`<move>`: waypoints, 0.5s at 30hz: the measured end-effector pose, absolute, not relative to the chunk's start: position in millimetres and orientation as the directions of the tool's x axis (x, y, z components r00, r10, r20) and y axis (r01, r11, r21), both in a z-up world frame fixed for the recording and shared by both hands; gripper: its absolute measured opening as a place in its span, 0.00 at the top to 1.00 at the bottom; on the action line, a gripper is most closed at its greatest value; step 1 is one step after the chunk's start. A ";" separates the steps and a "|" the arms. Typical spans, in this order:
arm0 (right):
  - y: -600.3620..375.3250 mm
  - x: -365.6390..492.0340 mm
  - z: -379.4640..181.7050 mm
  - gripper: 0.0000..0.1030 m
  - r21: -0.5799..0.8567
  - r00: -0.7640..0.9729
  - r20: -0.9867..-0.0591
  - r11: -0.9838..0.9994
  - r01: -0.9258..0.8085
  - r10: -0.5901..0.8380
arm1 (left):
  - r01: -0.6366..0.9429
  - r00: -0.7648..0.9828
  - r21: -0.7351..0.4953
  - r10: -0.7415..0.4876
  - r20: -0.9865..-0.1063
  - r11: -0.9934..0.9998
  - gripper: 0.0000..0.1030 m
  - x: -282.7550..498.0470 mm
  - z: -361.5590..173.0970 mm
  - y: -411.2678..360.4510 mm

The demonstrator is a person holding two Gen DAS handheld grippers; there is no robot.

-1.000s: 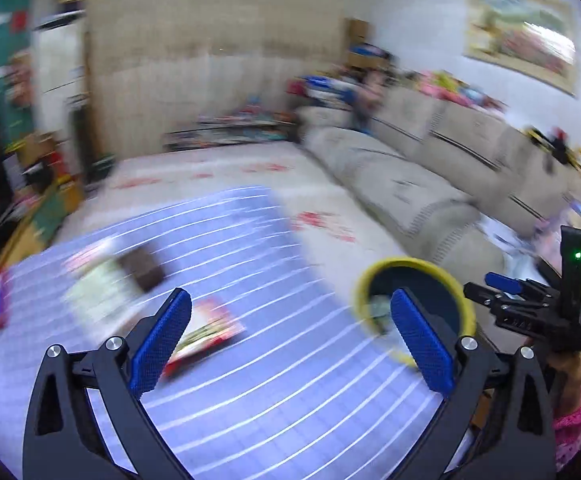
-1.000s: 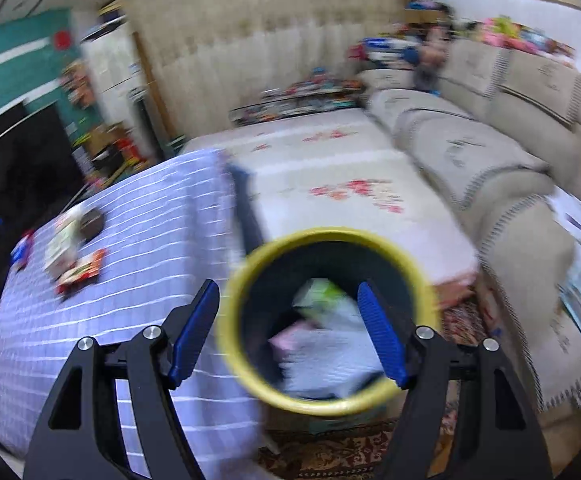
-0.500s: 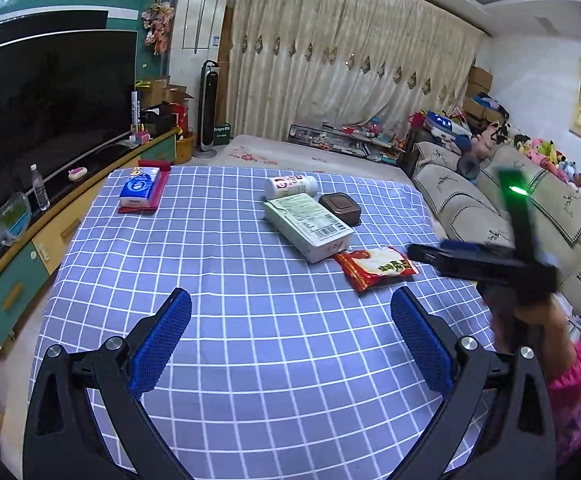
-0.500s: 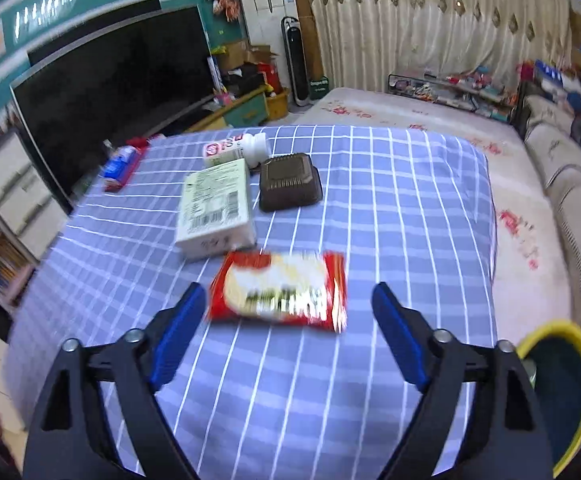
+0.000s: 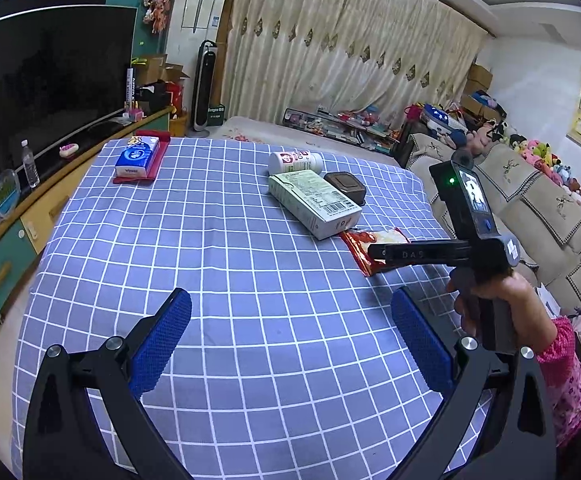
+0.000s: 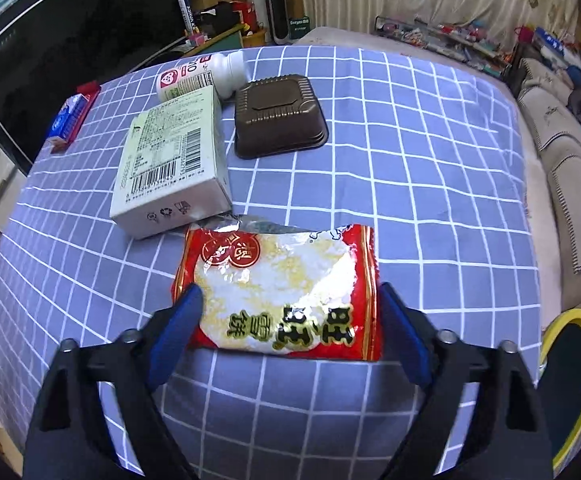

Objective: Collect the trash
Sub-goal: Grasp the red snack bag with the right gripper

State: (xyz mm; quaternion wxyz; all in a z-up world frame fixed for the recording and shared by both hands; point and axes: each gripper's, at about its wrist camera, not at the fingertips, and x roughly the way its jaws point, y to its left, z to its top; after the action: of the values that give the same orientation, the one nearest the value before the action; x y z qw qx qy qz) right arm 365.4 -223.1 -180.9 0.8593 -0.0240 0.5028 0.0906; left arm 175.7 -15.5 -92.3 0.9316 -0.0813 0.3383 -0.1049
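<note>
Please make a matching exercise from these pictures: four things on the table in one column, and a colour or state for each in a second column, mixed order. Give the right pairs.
Things:
1. snack packet
2. tray
3. carton
4. bottle

States:
A. dark brown, upside down
B. white, lying on its side
C. red, between the open fingers of the right gripper
D. pale green, barcode on top

Pairs: 1-C, 2-A, 3-D, 4-B

Red crinkly snack packet: near half hidden behind right gripper in left wrist view. Yellow-rimmed dark bin cut off by right edge. Flat red-and-blue pack clipped at surface edge, print unreadable. White round bottle partly behind pale green carton.
</note>
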 end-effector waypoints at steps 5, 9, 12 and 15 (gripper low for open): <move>-226.5 365.4 -178.2 0.82 -0.014 0.516 -0.854 0.989 -0.150 0.066 | 0.168 0.739 -0.219 -0.270 -0.617 0.961 0.05 174.5 -93.7 -26.8; -241.3 365.1 -174.5 0.95 0.072 0.499 -0.856 0.987 -0.141 0.133 | 0.189 0.734 -0.219 -0.286 -0.616 0.957 0.05 171.3 -92.1 -34.9; -251.7 355.5 -163.5 0.96 0.124 0.522 -0.834 0.983 -0.139 0.179 | 0.196 0.736 -0.207 -0.283 -0.615 0.959 0.05 170.8 -91.6 -37.6; -258.1 346.4 -150.7 0.96 0.151 0.549 -0.811 0.979 -0.136 0.202 | 0.196 0.730 -0.211 -0.286 -0.621 0.958 0.05 173.4 -93.5 -39.0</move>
State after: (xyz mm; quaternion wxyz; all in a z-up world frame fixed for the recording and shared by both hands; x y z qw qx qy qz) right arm 346.4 -258.1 -150.7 0.8794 0.0355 0.4650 0.0958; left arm 173.4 -39.0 -93.5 0.9276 -0.0654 0.3440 -0.1299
